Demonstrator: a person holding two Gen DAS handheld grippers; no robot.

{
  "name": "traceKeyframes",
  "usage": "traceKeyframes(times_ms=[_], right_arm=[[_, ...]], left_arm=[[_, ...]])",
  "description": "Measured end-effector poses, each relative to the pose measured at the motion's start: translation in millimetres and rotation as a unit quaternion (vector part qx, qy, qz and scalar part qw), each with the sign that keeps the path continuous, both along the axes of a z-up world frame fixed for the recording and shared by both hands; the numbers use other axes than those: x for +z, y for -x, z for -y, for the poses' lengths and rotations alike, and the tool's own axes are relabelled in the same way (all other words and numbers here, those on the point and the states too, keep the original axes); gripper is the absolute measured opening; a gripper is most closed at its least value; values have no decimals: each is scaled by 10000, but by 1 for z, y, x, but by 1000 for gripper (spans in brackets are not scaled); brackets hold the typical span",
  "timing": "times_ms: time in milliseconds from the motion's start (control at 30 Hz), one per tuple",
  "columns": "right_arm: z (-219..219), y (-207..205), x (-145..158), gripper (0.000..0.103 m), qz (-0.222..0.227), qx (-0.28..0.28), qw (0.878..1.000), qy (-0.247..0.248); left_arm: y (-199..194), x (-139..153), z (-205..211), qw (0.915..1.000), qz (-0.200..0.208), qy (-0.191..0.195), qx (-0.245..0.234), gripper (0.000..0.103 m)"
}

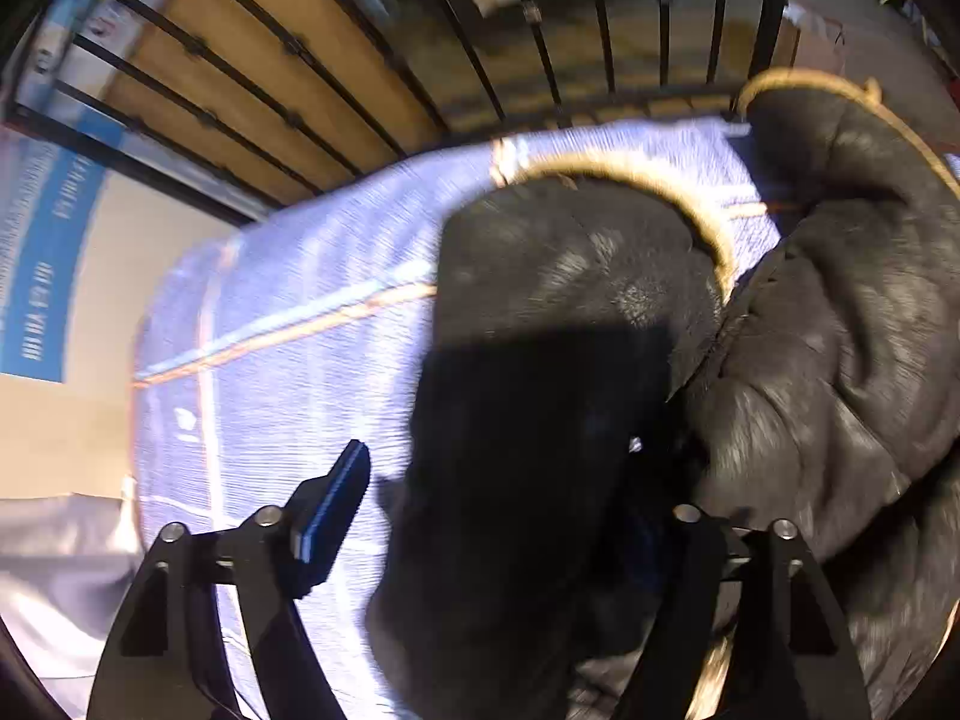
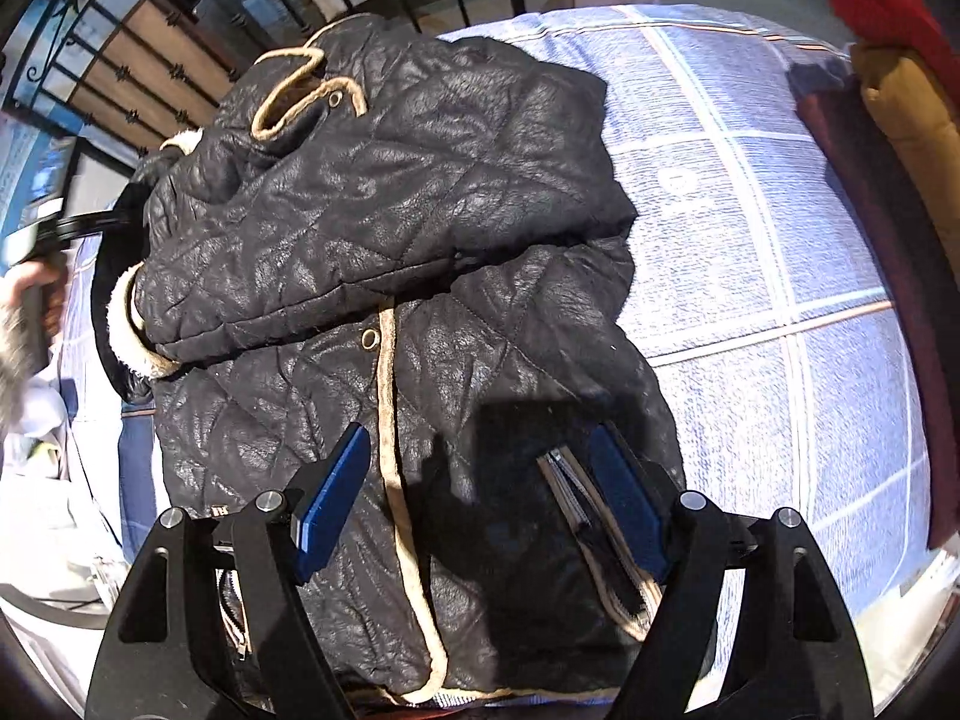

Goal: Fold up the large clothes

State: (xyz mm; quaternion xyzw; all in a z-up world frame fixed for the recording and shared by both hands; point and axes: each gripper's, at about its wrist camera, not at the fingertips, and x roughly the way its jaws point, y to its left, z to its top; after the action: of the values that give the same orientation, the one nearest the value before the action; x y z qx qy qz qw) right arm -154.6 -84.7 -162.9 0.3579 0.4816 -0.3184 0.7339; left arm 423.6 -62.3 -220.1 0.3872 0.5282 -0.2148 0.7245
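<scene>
The black quilted jacket (image 2: 384, 228) with tan piping lies on a bed covered by a pale blue checked bedspread (image 2: 750, 228), partly folded, with its upper part doubled over the lower body. In the right wrist view, at the far left edge, a person's hand (image 2: 36, 288) grips the handle of the left gripper, whose dark arm reaches in to the jacket's fleece-lined cuff (image 2: 129, 324). Behind the jacket stands a black metal bedstead (image 2: 138, 78) with wooden boards beyond it. Down the middle of the jacket runs the tan front edging (image 2: 390, 420), with a brass snap ring beside it. The right gripper (image 2: 480, 504) hangs over the jacket's lower hem with its blue pads apart; the fabric lies beneath them and they press on nothing. To the right the bedspread is bare, and at the far right edge lie red and mustard textiles (image 2: 900, 90).

In the left wrist view, which is blurred, the bedspread fills the left side and the jacket (image 1: 810, 330) bulges on the right. The left gripper (image 1: 498, 498) has its left blue pad clear of the fabric; the right pad is lost in dark cloth, so I cannot tell whether it grips.
</scene>
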Motion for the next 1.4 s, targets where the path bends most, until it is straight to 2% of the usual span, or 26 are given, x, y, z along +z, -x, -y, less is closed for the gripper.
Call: traceKeyframes(times_ms=[33,67,100,133,167,233,300,367,400,500,600,700,767,833,867,900,1000,1100,1200,1267,1333,1400], right_arm=[[-2,4,1,76,-23,-49,10000,4],[-3,7,2,76,-42,-78,10000,0],[-5,10,2,76,-69,-119,9999,-1],[-6,13,2,76,-97,-149,9998,-1],[-6,15,1,76,-118,-167,9998,-11],[-6,17,0,76,-139,-183,9997,-47],[-4,14,-1,76,-126,-145,9998,-93],[-2,7,1,76,-27,-52,9999,-119],[-2,3,2,76,17,-2,9999,-114],[-1,-12,5,76,146,156,9997,-121],[-1,-28,6,76,281,319,9987,-268],[-6,-41,8,76,285,557,9977,-253],[-8,-46,9,76,258,673,9971,-243],[-8,-47,9,76,220,723,9968,-254],[-8,-47,10,76,204,734,9968,-256],[-8,-46,10,76,196,736,9968,-255],[-4,-41,11,76,193,695,9971,-250],[-1,-34,11,76,258,578,9976,-294],[1,-25,10,76,324,451,9979,-336],[3,-19,7,76,386,330,9979,-399],[5,-13,5,76,424,213,9979,-437],[8,-8,2,76,451,108,9978,-481]], left_arm=[[2,-7,3,10000,-59,-18,-35,62],[3,-11,5,10000,-70,-5,-46,48],[4,-9,-3,9999,-77,74,10,39],[2,-3,-10,9994,-103,274,165,24],[-2,8,-21,9977,-104,558,381,15],[-10,35,-46,9913,137,1087,732,12],[-21,73,-80,9814,525,1547,1010,10],[-37,118,-132,9631,876,2032,1531,9],[-46,136,-164,9506,889,2302,1883,9],[-51,152,-253,9135,773,2801,2847,9],[-22,131,-320,8905,801,2877,3431,9],[20,80,-378,8581,449,2744,4318,9],[44,45,-404,8386,181,2532,4820,9],[61,17,-421,8161,-159,2502,5208,9],[66,10,-426,8101,-211,2512,5293,9],[69,9,-427,8096,-186,2528,5295,9],[60,28,-408,8332,93,2448,4958,9],[46,69,-382,8430,347,2833,4559,9],[44,130,-325,8679,722,3319,3625,9],[57,172,-273,8837,816,3675,2782,9],[80,198,-214,8956,827,3918,1940,10],[113,208,-153,9049,717,4048,1106,12]])
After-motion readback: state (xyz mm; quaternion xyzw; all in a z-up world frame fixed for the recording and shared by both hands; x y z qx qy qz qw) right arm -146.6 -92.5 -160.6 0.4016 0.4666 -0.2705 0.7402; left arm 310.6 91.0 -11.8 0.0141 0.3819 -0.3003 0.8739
